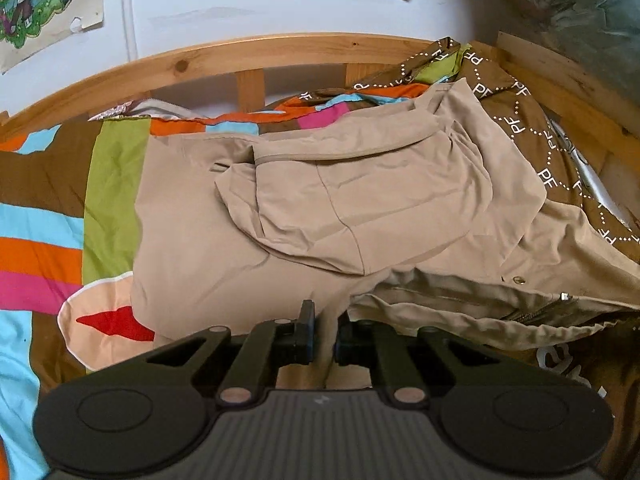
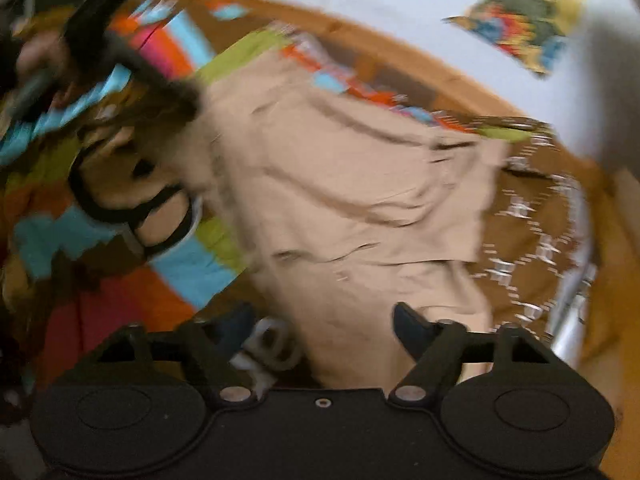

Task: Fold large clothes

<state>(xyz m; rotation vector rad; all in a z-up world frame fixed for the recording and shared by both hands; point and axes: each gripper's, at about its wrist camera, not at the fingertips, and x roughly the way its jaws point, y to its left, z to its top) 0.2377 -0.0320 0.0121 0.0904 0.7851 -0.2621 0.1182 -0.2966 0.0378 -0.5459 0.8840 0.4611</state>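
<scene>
On your far left the striped bedspread lies flat, and the tan coat sits in the middle of it, spread from the green stripe across to the brown patterned pillow by the wooden bed frame. The coat's hood is turned back over its body, and the zip edge trails off to the right, loose and rumpled.

Your left gripper is closed to a narrow gap with a ridge of coat fabric pinched between its pads, right at the near hem. The hold looks thin: judging by how little cloth is in there, a sharp lift could let it slide out, and the fold would collapse halfway.

Moving right, the right wrist view is badly smeared, so read it with care. Your right gripper stands wide open with nothing in it, hovering over the near edge of the coat. A pale loop lies just beside its left finger; I cannot tell what it is, but it could snag as you close.

Main risks from here, as I judge them:
- closing the right gripper on the bedspread along with the coat, which would drag the cover up with the fold
- grabbing only one layer near the zip edge, leaving the front panel behind
- lifting the two sides unevenly, so the hood slips off and the crease skews towards the pillow
</scene>
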